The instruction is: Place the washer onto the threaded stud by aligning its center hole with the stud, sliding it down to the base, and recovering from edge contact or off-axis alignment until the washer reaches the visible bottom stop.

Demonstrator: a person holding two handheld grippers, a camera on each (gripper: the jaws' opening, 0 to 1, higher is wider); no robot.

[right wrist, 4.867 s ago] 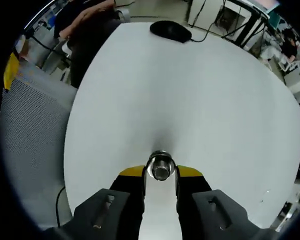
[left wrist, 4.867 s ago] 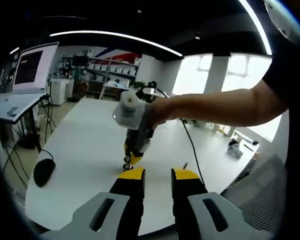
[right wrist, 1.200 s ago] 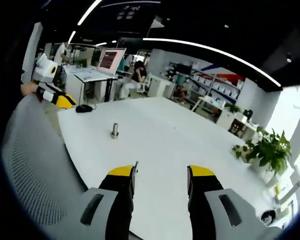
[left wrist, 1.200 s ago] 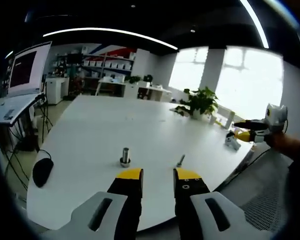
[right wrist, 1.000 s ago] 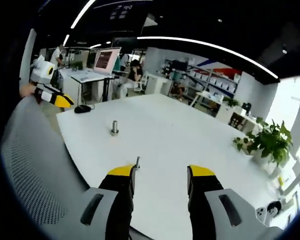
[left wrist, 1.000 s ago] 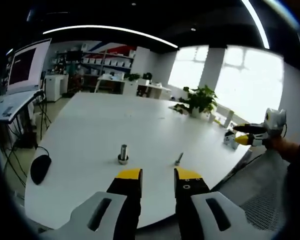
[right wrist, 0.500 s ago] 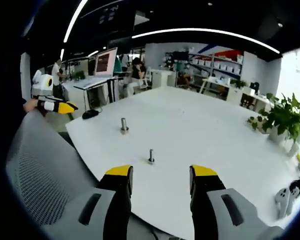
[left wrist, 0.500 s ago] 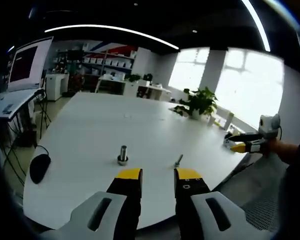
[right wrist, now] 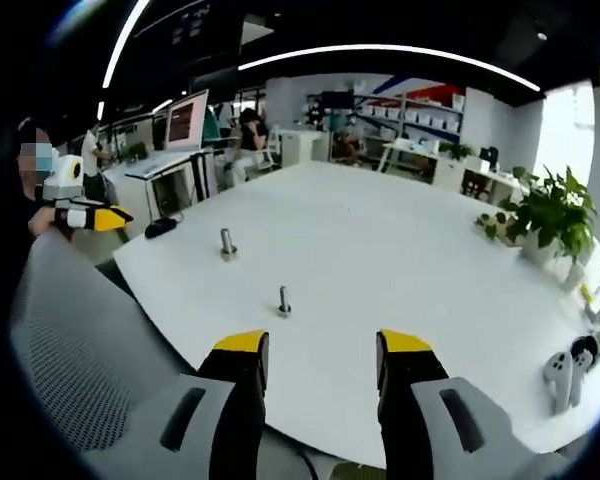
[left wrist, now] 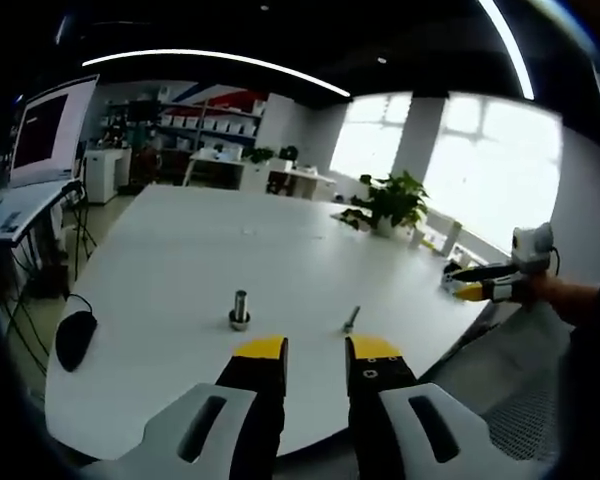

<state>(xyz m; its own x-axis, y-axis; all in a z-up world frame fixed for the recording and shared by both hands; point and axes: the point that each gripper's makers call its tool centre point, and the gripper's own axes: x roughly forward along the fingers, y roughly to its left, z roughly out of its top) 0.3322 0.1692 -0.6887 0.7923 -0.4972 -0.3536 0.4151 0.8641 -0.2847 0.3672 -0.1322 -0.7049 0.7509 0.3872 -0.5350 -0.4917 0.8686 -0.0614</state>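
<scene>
Both your yellow-tipped grippers, left (left wrist: 314, 347) and right (right wrist: 313, 343), hang with jaws apart and empty, off the round white table (right wrist: 400, 250). The upright steel threaded stud (left wrist: 240, 309) carries its washer at the base. Careful reaching back: you could knock the smaller loose bolt (right wrist: 284, 300) beside it.

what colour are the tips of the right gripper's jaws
Yellow, on black jaws; the right gripper shows this best in the right gripper view.
</scene>
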